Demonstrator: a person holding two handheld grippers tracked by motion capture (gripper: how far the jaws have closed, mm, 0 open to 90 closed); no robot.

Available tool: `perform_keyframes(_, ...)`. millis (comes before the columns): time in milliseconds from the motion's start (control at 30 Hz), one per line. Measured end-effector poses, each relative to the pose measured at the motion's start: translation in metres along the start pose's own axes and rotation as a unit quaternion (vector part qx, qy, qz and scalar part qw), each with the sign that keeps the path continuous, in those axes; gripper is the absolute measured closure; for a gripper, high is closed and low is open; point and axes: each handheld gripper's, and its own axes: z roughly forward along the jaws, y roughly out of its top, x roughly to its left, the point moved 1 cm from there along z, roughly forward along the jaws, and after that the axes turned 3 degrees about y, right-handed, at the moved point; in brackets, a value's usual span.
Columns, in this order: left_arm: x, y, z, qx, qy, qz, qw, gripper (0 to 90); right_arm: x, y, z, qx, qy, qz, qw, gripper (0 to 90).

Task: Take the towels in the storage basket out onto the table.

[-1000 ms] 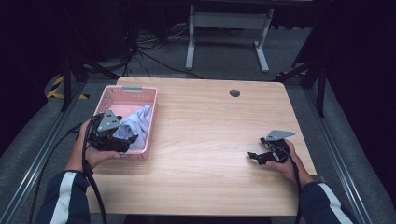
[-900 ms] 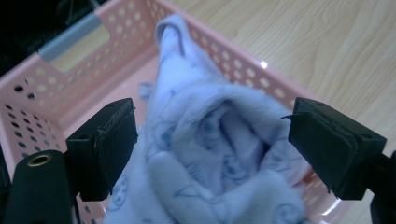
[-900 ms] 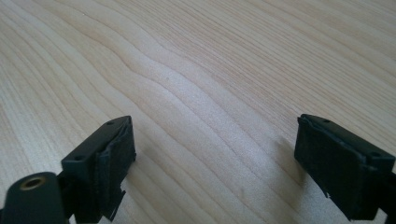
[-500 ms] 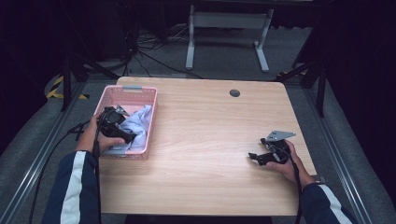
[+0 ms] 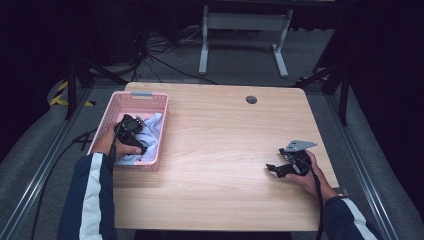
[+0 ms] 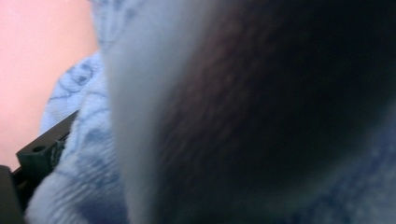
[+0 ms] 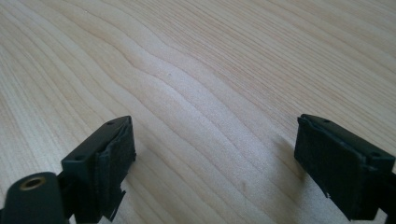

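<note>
A light blue cloth [image 5: 153, 131] lies in a pink basket [image 5: 142, 94] at the table's left side. My left gripper [image 5: 131, 125] is down inside the basket, pushed into the cloth. In the left gripper view the blue cloth [image 6: 84, 186] presses right up against the camera. One black jaw tip peeks out at the lower left, and the other jaw is hidden. My right gripper [image 5: 273, 169] rests low over the bare wooden table [image 7: 201, 56] near the right edge. The right gripper [image 7: 215, 140] stands open with nothing between its jaws.
A round dark cable hole [image 5: 251, 99] sits in the tabletop near the far edge. Beyond the table stand a grey metal frame [image 5: 242, 22] and loose cables on the floor. Bare wood spans between the basket and my right hand.
My left gripper has moved forward from the basket's near edge and dipped down into the cloth. The right gripper has stayed put.
</note>
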Motion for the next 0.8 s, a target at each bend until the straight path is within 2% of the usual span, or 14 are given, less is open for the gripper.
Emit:
perform_keyframes(33,0.0,-0.001,0.001,-0.001,-0.005,-0.007,1.0,0.7,0.0,0.0,0.0,0.0,0.0,0.0,1.0,12.6)
perform_keyframes(67,0.001,-0.001,0.0,-0.004,-0.006,-0.007,0.9999,5.0,0.0,0.0,0.0,0.0,0.0,0.0,1.0,12.6)
perform_keyframes(167,0.001,-0.001,-0.003,-0.003,-0.002,-0.015,0.9999,9.5,0.0,0.0,0.0,0.0,0.0,0.0,1.0,12.6)
perform_keyframes(200,0.002,-0.001,-0.005,-0.004,-0.001,-0.015,0.9999,16.0,0.0,0.0,0.0,0.0,0.0,0.0,1.0,12.6)
perform_keyframes(267,0.002,-0.001,-0.007,-0.006,0.001,-0.015,0.9999,23.2,0.0,0.0,0.0,0.0,0.001,0.0,1.0,12.6)
perform_keyframes(300,0.002,-0.002,-0.009,-0.008,0.003,-0.016,0.9998,31.0,0.0,0.0,0.0,0.0,0.001,0.0,1.0,12.6)
perform_keyframes(367,0.002,-0.002,-0.01,-0.01,0.004,-0.017,0.9998,36.9,0.0,0.0,0.0,0.0,0.001,0.0,1.0,12.6)
perform_keyframes(400,0.001,-0.002,-0.011,-0.01,0.008,-0.013,0.9998,36.9,0.0,0.0,0.0,0.001,0.001,-0.001,1.0,12.6)
perform_keyframes(500,-0.001,0.0,-0.014,-0.006,0.017,-0.008,0.9998,46.5,0.0,0.0,0.0,0.001,0.001,-0.001,1.0,12.6)
perform_keyframes(567,-0.004,0.001,-0.015,-0.004,0.022,-0.012,0.9997,47.9,0.0,0.0,0.0,0.001,0.001,-0.001,1.0,12.6)
perform_keyframes(600,-0.005,0.001,-0.017,-0.003,0.029,-0.007,0.9996,49.0,0.0,0.0,0.0,0.001,0.001,-0.001,1.0,12.6)
perform_keyframes(733,-0.003,-0.001,-0.02,-0.015,0.037,-0.006,0.9992,53.4,0.001,-0.001,-0.001,0.0,0.003,-0.003,1.0,13.5)
perform_keyframes(800,0.001,-0.005,-0.024,-0.034,0.057,-0.021,0.9976,55.5,0.001,-0.001,-0.001,-0.001,0.006,-0.003,1.0,13.9)
